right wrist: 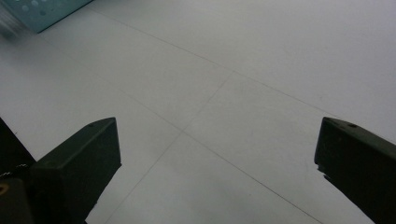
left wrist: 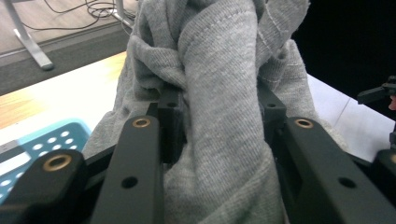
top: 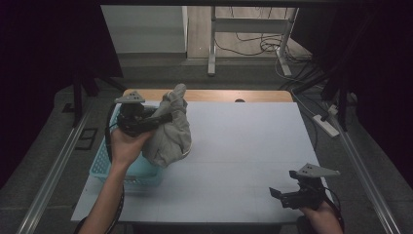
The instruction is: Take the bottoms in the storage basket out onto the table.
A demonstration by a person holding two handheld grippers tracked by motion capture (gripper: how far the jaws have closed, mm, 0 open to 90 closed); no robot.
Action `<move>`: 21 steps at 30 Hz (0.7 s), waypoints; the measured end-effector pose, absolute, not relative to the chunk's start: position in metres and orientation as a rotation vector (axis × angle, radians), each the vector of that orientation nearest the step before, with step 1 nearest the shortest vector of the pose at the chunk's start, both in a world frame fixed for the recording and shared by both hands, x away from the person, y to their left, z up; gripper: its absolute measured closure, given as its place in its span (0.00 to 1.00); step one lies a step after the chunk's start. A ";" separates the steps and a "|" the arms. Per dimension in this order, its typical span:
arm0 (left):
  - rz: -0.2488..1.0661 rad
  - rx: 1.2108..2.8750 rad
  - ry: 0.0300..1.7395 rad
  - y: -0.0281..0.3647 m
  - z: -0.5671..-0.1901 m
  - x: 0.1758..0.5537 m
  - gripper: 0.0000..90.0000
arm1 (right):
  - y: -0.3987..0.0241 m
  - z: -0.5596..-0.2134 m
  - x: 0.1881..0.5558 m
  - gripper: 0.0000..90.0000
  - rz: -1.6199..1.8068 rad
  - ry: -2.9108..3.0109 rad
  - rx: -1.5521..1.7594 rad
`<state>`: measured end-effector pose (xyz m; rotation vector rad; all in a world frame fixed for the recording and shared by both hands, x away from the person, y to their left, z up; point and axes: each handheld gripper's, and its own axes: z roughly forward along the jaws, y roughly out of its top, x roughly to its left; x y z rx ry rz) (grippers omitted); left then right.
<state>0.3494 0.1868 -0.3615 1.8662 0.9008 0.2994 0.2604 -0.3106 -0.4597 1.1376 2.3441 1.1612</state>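
One step looks done: your left gripper (top: 163, 118) is clamped on the grey garment (top: 171, 130), which hangs lifted beside the blue basket (top: 102, 165), its hem touching the table (top: 243, 161); your right gripper (top: 281, 194), well away from the basket, waits with jaws wide and empty; laying the garment out remains

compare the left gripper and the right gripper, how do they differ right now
The left gripper has its jaws clamped on a bunched grey garment; the right gripper has its jaws wide apart with nothing between them. The left gripper is raised by the blue basket at the table's left side; the right gripper sits low near the front right corner. Both are black, hand-held, and carry a grey three-cornered plate.
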 end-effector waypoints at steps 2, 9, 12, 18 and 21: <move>0.296 1.867 0.894 0.182 -0.362 0.350 0.70 | -0.311 -0.460 0.260 0.01 1.161 2.344 1.138; 0.290 1.881 0.859 0.167 -0.361 0.352 0.70 | -0.311 -0.460 0.261 0.01 1.160 2.345 1.139; 0.287 1.892 0.833 0.156 -0.362 0.353 0.70 | -0.311 -0.460 0.261 0.01 1.159 2.344 1.139; 0.278 1.906 0.802 0.141 -0.363 0.354 0.70 | -0.311 -0.460 0.260 0.01 1.158 2.346 1.138; 0.270 1.913 0.787 0.134 -0.365 0.354 0.70 | -0.311 -0.460 0.261 0.01 1.159 2.346 1.139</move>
